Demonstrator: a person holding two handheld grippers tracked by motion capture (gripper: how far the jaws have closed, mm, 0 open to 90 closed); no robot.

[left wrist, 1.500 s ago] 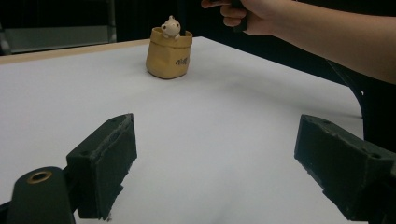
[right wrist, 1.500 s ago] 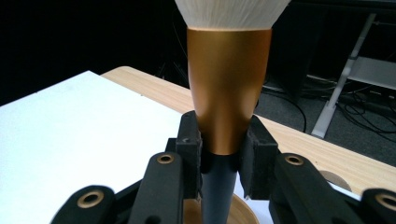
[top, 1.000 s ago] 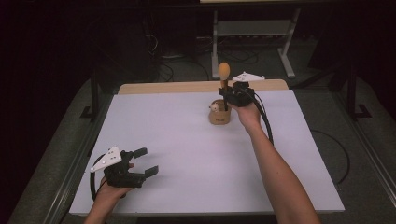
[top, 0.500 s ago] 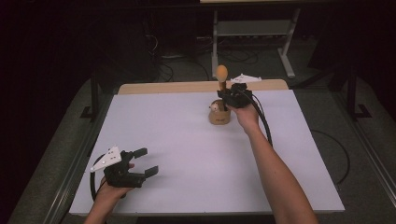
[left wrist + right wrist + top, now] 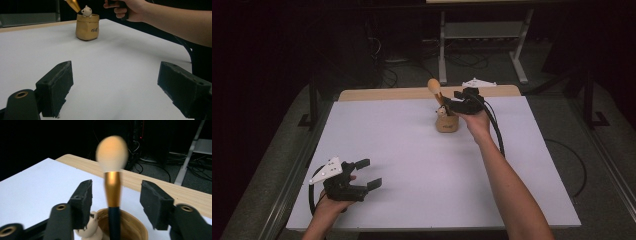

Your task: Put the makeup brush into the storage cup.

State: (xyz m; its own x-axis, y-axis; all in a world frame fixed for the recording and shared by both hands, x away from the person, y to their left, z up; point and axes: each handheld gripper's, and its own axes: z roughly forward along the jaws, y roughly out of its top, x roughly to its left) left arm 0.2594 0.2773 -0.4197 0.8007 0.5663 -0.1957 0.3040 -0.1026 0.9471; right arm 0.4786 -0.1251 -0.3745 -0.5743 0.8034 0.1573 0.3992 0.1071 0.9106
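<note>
Standing in its tan cup (image 5: pixel 446 122) near the table's far edge (image 5: pixel 387 93), a makeup brush (image 5: pixel 112 192) rises between the right gripper (image 5: pixel 115 202)'s just-opened fingers, untouched.

Left gripper (image 5: pixel 368 173) gapes wide over bare white tabletop, cup well beyond.

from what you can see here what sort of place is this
Probably a lab or studio set up for recording handling tasks: a white table under dark surroundings, loose cables and a metal stand on the floor behind, and a handheld left gripper.
</note>
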